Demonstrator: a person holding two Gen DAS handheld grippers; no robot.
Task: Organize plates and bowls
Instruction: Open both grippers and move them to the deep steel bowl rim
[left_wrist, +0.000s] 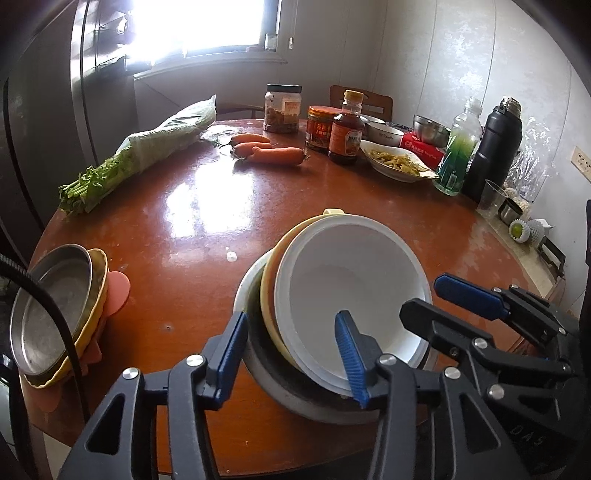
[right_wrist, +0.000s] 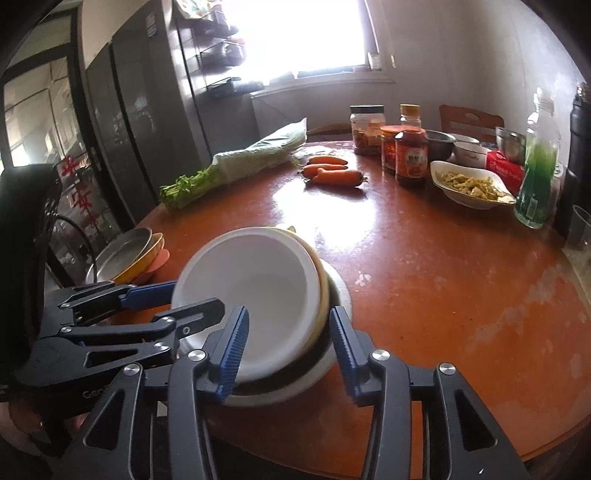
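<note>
A white bowl (left_wrist: 351, 280) sits tilted inside a yellow bowl (left_wrist: 269, 288), both nested in a larger pale bowl (left_wrist: 295, 398) near the table's front edge. My left gripper (left_wrist: 291, 354) is open and straddles the stack's near rims, one finger inside the white bowl. My right gripper (right_wrist: 291, 350) is open and straddles the same stack (right_wrist: 255, 295) from the other side. It also shows at the right of the left wrist view (left_wrist: 436, 299). A steel plate (left_wrist: 51, 306) lies on a yellow plate (left_wrist: 92, 325) and a pink mat at the left edge.
Round red-brown table (left_wrist: 192, 258). At the back lie bagged greens (left_wrist: 147, 147), carrots (left_wrist: 273, 153), jars and a sauce bottle (left_wrist: 345, 129), a dish of food (left_wrist: 399, 162), steel bowls, a green bottle and a black flask (left_wrist: 495, 147).
</note>
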